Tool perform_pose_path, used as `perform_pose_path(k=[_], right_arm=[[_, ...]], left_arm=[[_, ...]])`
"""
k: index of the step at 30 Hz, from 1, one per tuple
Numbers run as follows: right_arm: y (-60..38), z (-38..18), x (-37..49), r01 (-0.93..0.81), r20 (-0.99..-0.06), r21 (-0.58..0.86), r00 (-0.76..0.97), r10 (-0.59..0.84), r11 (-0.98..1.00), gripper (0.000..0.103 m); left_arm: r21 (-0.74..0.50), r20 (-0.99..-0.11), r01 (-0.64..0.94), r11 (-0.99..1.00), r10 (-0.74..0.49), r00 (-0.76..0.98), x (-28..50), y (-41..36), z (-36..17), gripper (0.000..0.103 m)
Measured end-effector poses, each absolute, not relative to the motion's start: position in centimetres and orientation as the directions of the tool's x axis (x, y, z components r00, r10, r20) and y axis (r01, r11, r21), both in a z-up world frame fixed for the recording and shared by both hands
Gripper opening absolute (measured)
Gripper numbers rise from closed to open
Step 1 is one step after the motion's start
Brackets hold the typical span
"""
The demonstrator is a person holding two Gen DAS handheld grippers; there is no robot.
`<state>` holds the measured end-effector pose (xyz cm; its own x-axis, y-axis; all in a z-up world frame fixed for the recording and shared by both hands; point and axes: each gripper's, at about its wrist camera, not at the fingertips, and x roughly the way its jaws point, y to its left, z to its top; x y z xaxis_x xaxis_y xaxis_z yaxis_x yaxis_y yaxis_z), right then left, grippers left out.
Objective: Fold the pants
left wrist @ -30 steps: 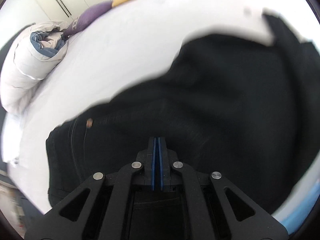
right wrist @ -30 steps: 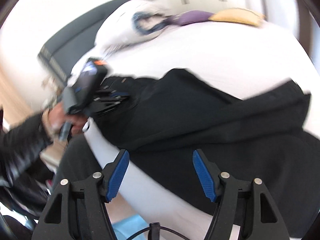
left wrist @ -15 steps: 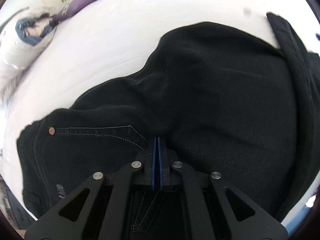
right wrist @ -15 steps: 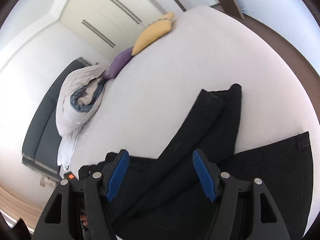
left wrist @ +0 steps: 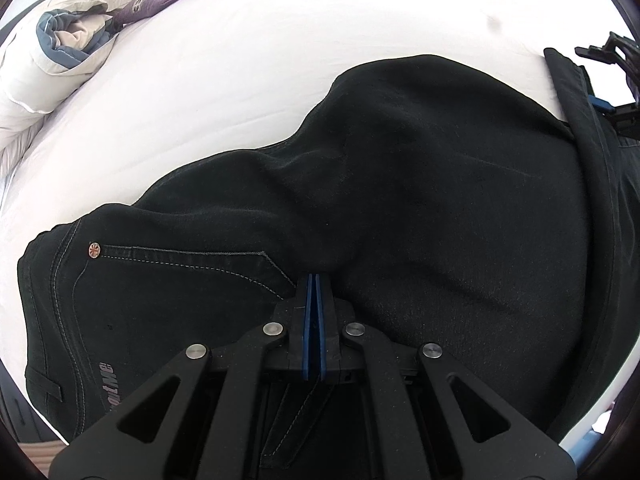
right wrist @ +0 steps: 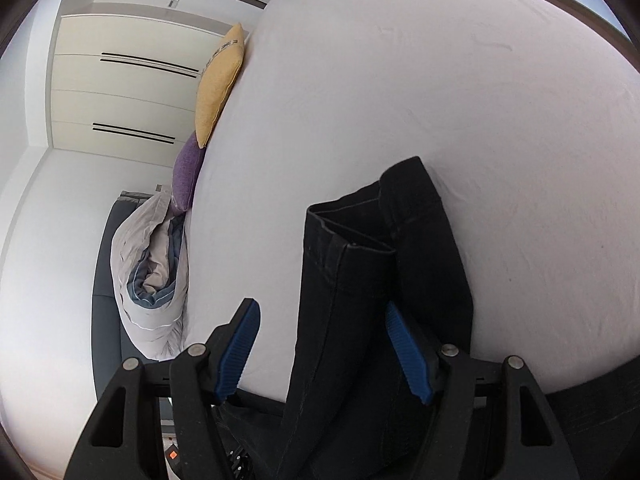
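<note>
Left tongs point(left wrist: 314, 280) pinching pants point(left wrist: 420, 184); right tongs point(right wrist: 320, 354) spread astride one leg.

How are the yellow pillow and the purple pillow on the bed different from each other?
The yellow pillow is mustard and looks larger and flatter; the purple pillow is violet, smaller and plumper. The purple pillow lies right against the rolled-up duvet, while the yellow pillow sits beyond it, farther from the duvet. Both rest along the same edge of the white bed, touching each other, well away from the black pants.
</note>
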<state>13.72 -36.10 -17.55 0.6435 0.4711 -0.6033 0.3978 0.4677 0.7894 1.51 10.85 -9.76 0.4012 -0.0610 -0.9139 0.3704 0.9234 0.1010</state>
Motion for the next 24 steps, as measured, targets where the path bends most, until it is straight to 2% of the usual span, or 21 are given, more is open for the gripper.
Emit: perform_pose_path(k=[2,10,11,12,17,24], right_arm=[[-36.3,-17.7,14.2,0.398,-0.587,0.804,0.653,0.479,0.442,0.066],[-36.9,-18.7,14.2,0.392,-0.57,0.818,0.656,0.495,0.421,0.024],[-36.8,-18.6,14.2,0.388,-0.568,0.818,0.658,0.494,0.424,0.016],[-37.0,-18.6,14.0,0.385,-0.57,0.816,0.66,0.49,0.431,0.013],[-37.6,-17.6,12.8,0.366,-0.556,0.819,0.697,0.452,0.442,0.007],[-38.5,-13.2,10.3,0.295,-0.522,0.816,0.747,0.412,0.498,0.005]], left_arm=[[0.113,-0.912,0.371,0.922,-0.052,0.407,1.2,10.6,-9.5,0.001],[0.129,-0.91,0.364,0.922,-0.037,0.414,0.8,9.1,-11.1,0.001],[0.13,-0.91,0.364,0.922,-0.035,0.414,0.8,9.1,-11.1,0.001],[0.13,-0.91,0.364,0.922,-0.034,0.413,0.7,9.1,-11.0,0.001],[0.142,-0.912,0.356,0.924,-0.018,0.409,0.7,8.7,-11.1,0.001],[0.157,-0.919,0.339,0.927,0.011,0.395,0.8,7.8,-10.9,0.001]])
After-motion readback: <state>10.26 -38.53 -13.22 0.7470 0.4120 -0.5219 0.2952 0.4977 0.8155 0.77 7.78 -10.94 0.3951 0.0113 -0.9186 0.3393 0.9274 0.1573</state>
